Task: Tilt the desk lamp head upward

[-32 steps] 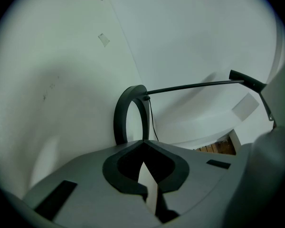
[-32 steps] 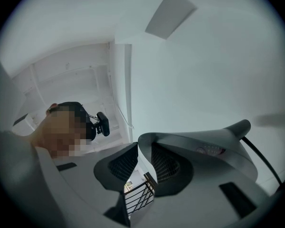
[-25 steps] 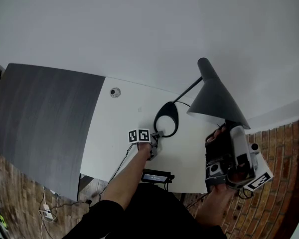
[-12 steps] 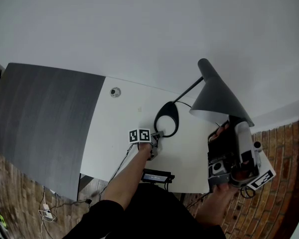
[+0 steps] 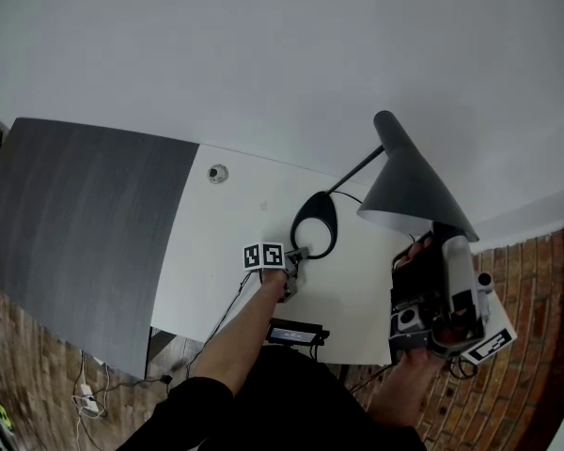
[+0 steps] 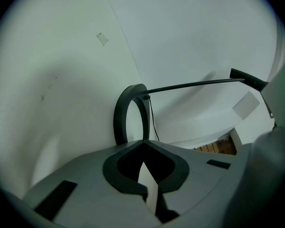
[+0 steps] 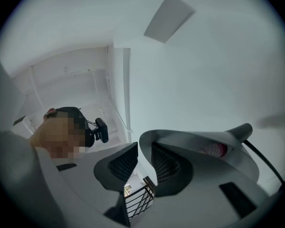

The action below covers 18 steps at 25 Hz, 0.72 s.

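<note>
Lamp head [image 5: 409, 191], a dark cone at the right of the head view, hangs over the white surface [image 5: 235, 242] with its rim caught by your right tool [image 7: 143, 146]. One pad sits outside the shade and the other inside, pinched on the thin wall. That hold at the rim, far from the joint, likely gives you the most leverage for swinging the cone upward.

Your left tool [image 6: 142, 144], at centre frame, has its jaws together with nothing between them. Its tips are set just short of the ring base [image 6: 119, 120], apparently to keep the lamp from sliding or tipping. Whether those tips actually touch the ring cannot be told.

The thin stem [image 6: 194, 84] runs up and right from the ring. Its joint with the cone is hidden behind the shade in the head view and cut off at the right edge of the left gripper view. In the head view your right tool's own body covers its tips. The bulb [image 7: 211, 150] shows only as a pinkish blur inside the shade.
</note>
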### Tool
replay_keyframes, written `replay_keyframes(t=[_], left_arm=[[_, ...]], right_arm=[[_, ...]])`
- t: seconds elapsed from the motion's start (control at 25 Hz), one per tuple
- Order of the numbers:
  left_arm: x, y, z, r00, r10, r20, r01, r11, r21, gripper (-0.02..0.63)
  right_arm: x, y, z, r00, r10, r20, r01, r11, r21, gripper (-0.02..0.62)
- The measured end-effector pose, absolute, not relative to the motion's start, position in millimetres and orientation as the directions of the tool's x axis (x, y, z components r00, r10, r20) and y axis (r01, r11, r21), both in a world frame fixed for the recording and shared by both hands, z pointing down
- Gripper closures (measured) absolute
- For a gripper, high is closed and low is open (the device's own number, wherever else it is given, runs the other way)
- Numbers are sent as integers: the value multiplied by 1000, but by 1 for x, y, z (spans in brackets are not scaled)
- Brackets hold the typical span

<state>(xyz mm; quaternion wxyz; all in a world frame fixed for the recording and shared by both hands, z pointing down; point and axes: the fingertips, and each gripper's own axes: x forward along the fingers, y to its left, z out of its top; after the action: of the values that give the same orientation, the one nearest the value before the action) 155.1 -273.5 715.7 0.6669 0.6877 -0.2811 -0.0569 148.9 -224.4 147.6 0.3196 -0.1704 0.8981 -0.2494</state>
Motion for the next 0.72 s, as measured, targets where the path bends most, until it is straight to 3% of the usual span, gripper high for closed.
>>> replay_keyframes(t=[0.72], left_arm=[[155,-271,716,840,-450,303,-319,42,947,597]], right_arm=[[150,-234,137,-732,-471,-492,-119,800,-588,503]])
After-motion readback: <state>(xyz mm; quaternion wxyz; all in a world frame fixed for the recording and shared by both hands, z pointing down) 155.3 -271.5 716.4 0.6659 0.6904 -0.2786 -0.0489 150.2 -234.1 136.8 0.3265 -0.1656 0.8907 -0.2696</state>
